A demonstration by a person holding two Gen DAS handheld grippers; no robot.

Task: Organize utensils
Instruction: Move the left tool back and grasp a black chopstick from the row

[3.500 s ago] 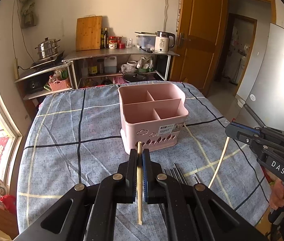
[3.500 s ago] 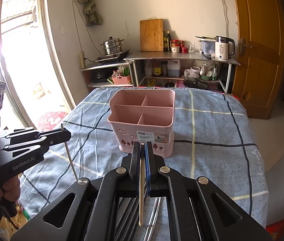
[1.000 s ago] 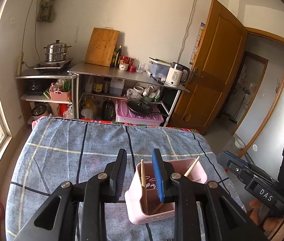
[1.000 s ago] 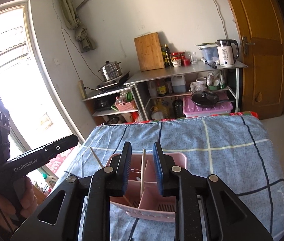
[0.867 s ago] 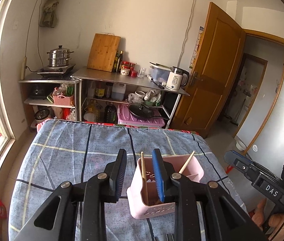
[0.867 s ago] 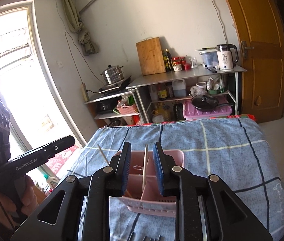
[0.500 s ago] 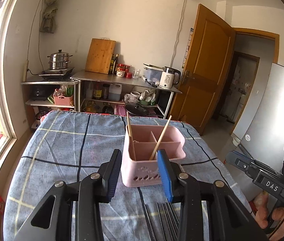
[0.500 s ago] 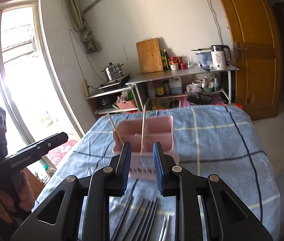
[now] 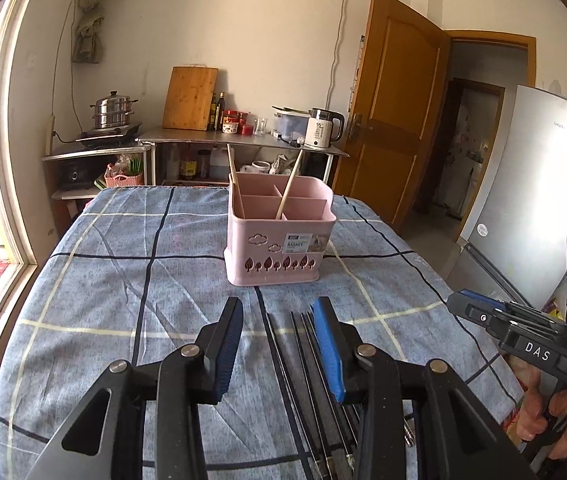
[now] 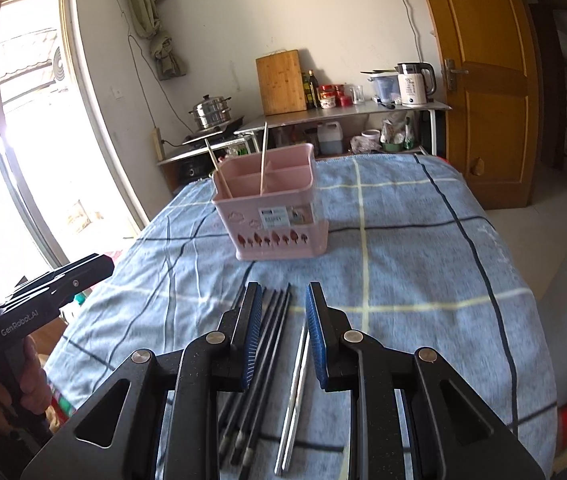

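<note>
Right gripper (image 9: 531,344) side: white letters "DAS"
Left gripper (image 10: 23,326) side: white letters "GenRobot.AI"
Basket (image 9: 279,256) sticker (image 9: 298,242): the word "BASKET"; smaller print too small to read
Kettle (image 9: 320,134) label: "55"; remaining print unreadable
</note>
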